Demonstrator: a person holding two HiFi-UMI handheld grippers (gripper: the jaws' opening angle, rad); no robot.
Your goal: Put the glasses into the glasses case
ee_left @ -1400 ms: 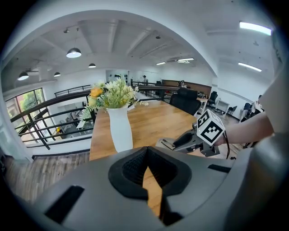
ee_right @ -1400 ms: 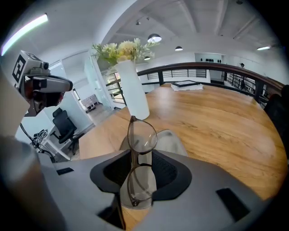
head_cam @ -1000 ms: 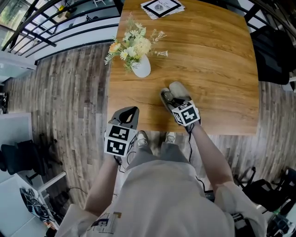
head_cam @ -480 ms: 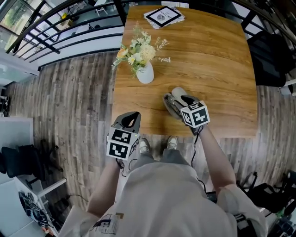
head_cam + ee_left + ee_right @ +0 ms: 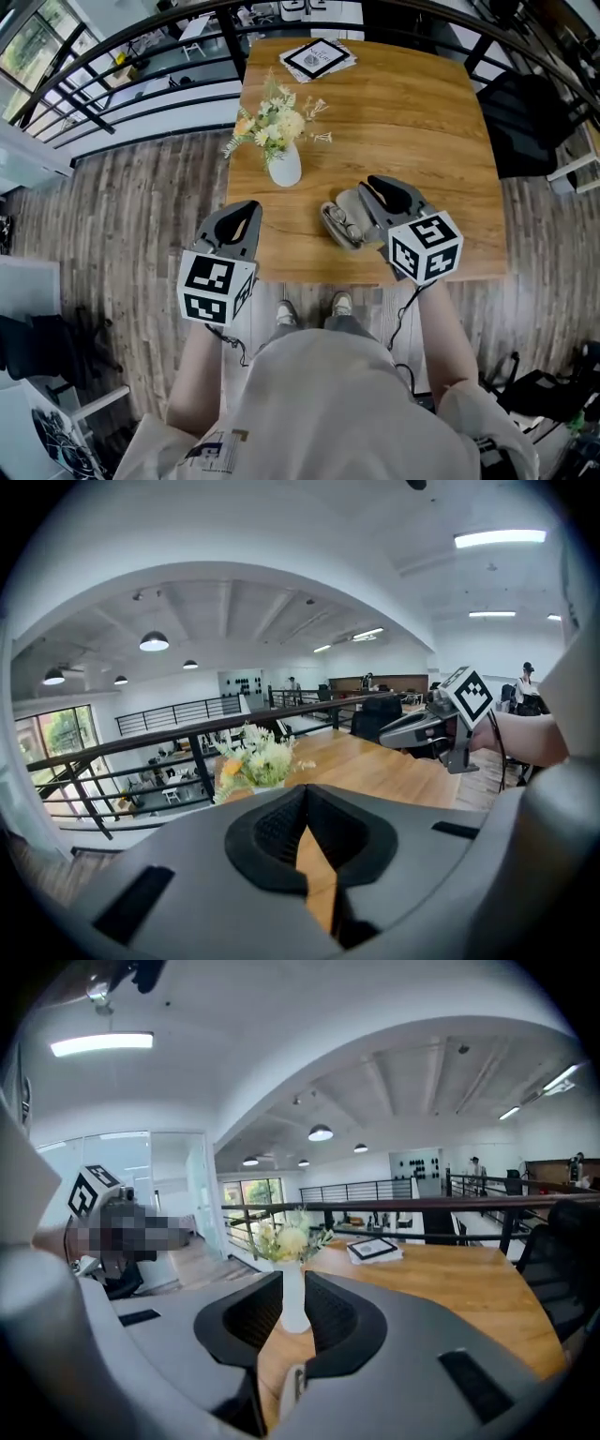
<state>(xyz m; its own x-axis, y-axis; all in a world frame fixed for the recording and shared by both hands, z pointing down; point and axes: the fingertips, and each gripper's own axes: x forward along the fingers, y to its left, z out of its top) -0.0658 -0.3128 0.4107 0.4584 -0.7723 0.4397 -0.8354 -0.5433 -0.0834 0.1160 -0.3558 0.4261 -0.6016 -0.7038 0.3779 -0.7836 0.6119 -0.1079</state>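
An open grey glasses case (image 5: 349, 216) lies near the front edge of the wooden table (image 5: 422, 112), and dark glasses (image 5: 336, 223) seem to rest in its left half. My right gripper (image 5: 384, 187) hovers above the case's right side, clear of it. Its jaws have just been closing, they still stand apart, and nothing is between them (image 5: 292, 1283). My left gripper (image 5: 246, 212) hangs over the table's front left corner, its tips together and empty (image 5: 305, 794). From the left gripper view the right gripper (image 5: 424, 727) shows at the right.
A white vase of flowers (image 5: 284, 167) stands left of the case, close to the table's left edge. A framed card (image 5: 317, 58) lies at the far edge. A black chair (image 5: 514, 122) stands right of the table, and a black railing (image 5: 112, 70) runs at the left.
Both grippers have risen towards the camera. The right one has lifted off the case, which now shows open on the table. The left one has come up beside the table's corner.
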